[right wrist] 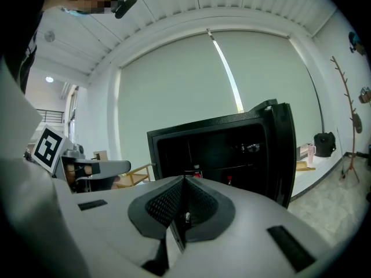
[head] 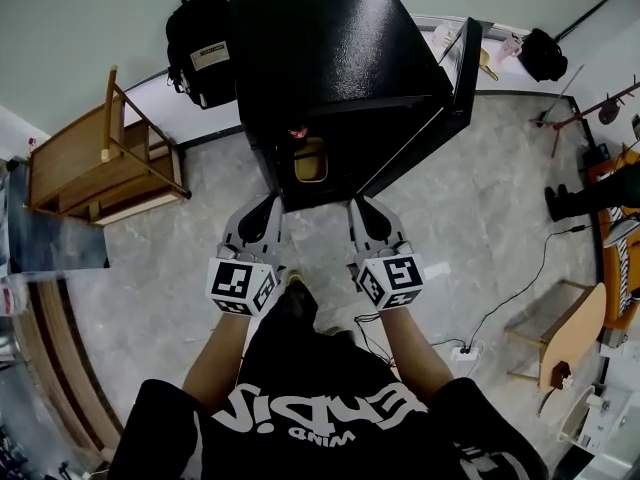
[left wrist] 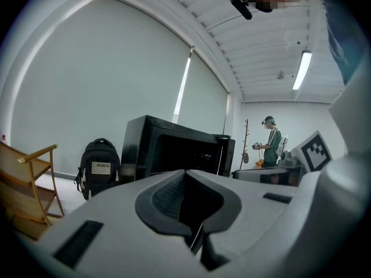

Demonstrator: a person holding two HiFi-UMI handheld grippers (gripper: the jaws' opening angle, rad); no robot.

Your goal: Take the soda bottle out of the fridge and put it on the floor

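A black mini fridge point(head: 330, 58) stands on the floor ahead, its door point(head: 455, 88) swung open to the right. Inside the dark cavity, a red-capped bottle point(head: 298, 133) shows above something yellowish point(head: 311, 161). The right gripper view shows two small red caps point(right wrist: 197, 171) on a fridge shelf. My left gripper point(head: 272, 202) and right gripper point(head: 356, 205) are held side by side just short of the fridge opening. Both point into it, both are shut with nothing between the jaws, and neither touches the fridge.
A black backpack point(head: 203, 48) leans on the wall left of the fridge, with a wooden rack point(head: 105, 163) further left. At the right are a power strip with cable point(head: 465, 351), a wooden stool point(head: 560, 333) and a coat stand point(head: 590, 108). Another person point(left wrist: 271, 149) stands far right.
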